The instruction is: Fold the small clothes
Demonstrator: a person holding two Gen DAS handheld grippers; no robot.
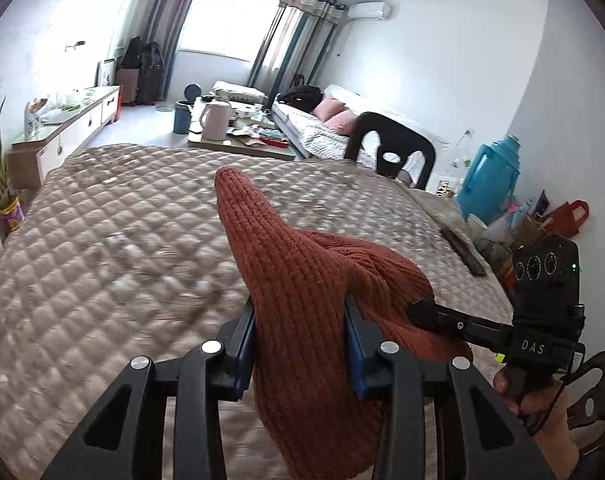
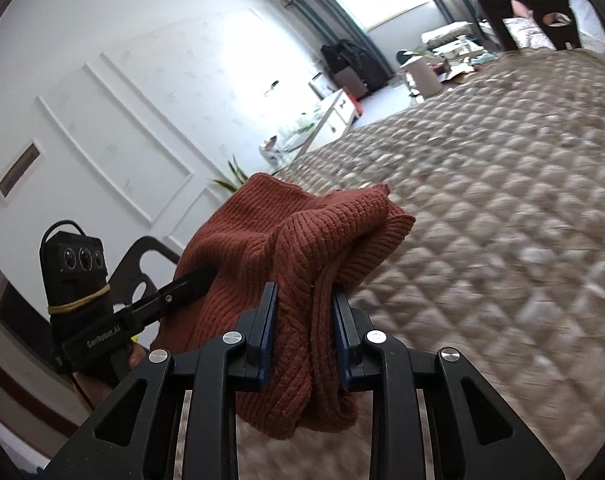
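Note:
A rust-red ribbed knit garment (image 1: 302,276) hangs bunched above the quilted beige bed (image 1: 114,240), held by both grippers. My left gripper (image 1: 300,320) is shut on one thick fold of it, blue pads pressed against the knit on both sides. In the same view my right gripper (image 1: 422,312) comes in from the lower right, its black finger sunk into the cloth. The right wrist view shows the right gripper (image 2: 304,312) shut on another bunch of the garment (image 2: 298,248), with the left gripper (image 2: 200,276) biting in from the left, above the bed (image 2: 502,200).
A dark remote-like bar (image 1: 462,250) lies near the bed's right edge. Beyond it stand a blue thermos jug (image 1: 488,178), a red bag (image 1: 570,216) and a black chair (image 1: 394,148). A cluttered low table (image 1: 238,132), a sofa (image 1: 330,124) and a white cabinet (image 1: 74,124) lie further off.

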